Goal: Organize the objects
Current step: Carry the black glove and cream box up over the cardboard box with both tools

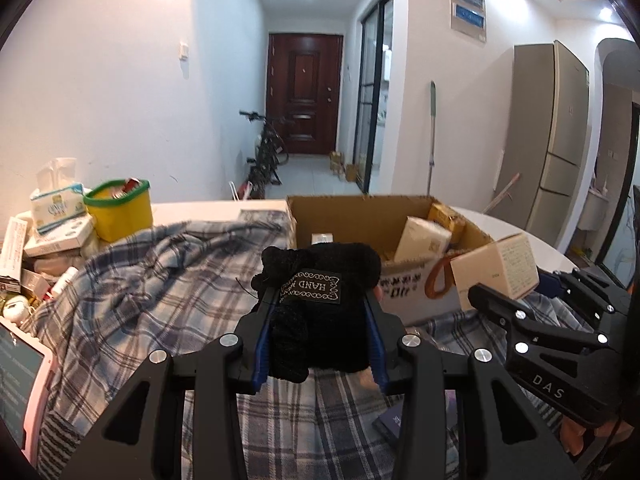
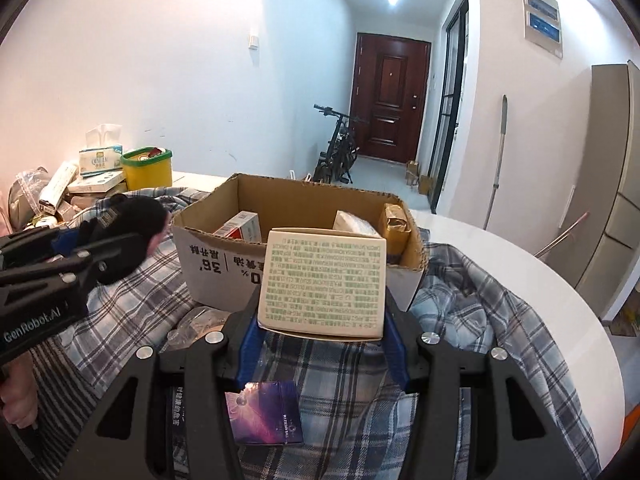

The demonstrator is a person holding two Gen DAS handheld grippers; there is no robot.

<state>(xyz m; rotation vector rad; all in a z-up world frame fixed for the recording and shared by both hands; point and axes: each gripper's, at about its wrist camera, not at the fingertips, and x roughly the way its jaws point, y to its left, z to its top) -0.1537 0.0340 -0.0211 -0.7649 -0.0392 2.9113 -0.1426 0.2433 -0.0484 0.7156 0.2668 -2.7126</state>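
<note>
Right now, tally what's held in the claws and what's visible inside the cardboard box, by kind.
Held, black knit item in left claw: 1
Held, cream printed carton in right claw: 1
Inside cardboard box, small cartons and packets seen from the right wrist view: 3
Total: 5

Black knitted hat (image 1: 320, 280) against blue-and-white plaid shirt (image 1: 160, 280); cream carton (image 2: 324, 284) printed in green; brown cardboard box (image 2: 304, 196); yellow tub (image 1: 120, 208), green-rimmed; white worktop (image 2: 500, 256).

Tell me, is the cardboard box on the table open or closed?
Open: the cardboard box has no lid or flaps over its top, and packages inside it are visible from above.
</note>
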